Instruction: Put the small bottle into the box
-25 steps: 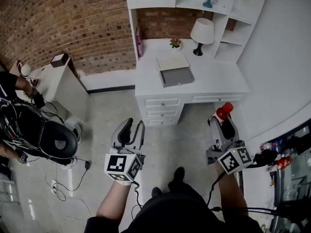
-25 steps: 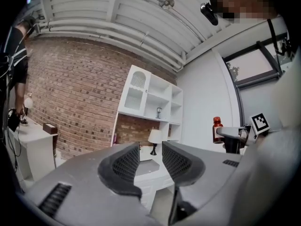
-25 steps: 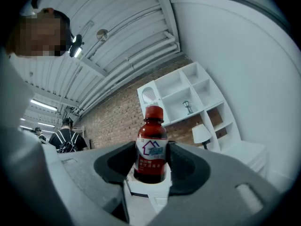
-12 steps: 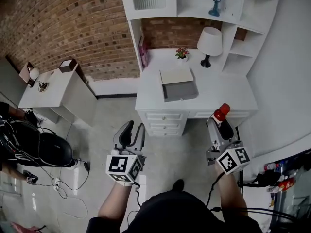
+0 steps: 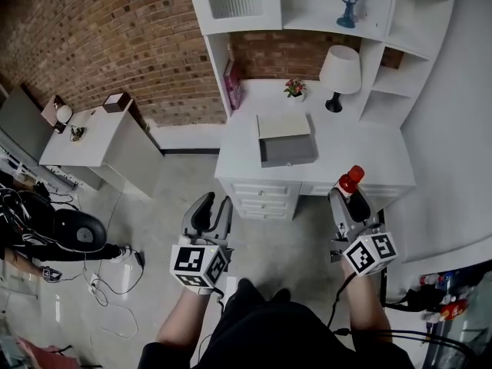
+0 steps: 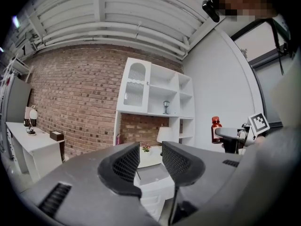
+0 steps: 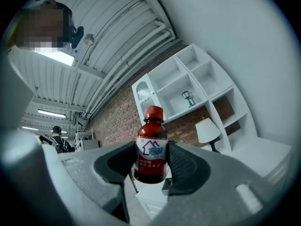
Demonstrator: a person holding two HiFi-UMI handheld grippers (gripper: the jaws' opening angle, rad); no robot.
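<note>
While the right gripper (image 7: 151,163) clamps the small red-capped bottle (image 7: 151,145) upright, short of the desk (image 5: 361,148), the left gripper (image 6: 150,160) has jaws narrowly apart, nothing btwn. Pickup done; carry + drop left. Grey box (image 5: 287,151) sits open mid-desk, lamp (image 5: 339,71) behind-right; approach over desk's front edge looks free.

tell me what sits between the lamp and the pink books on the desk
A small flower pot stands there, as the head view shows.
</note>
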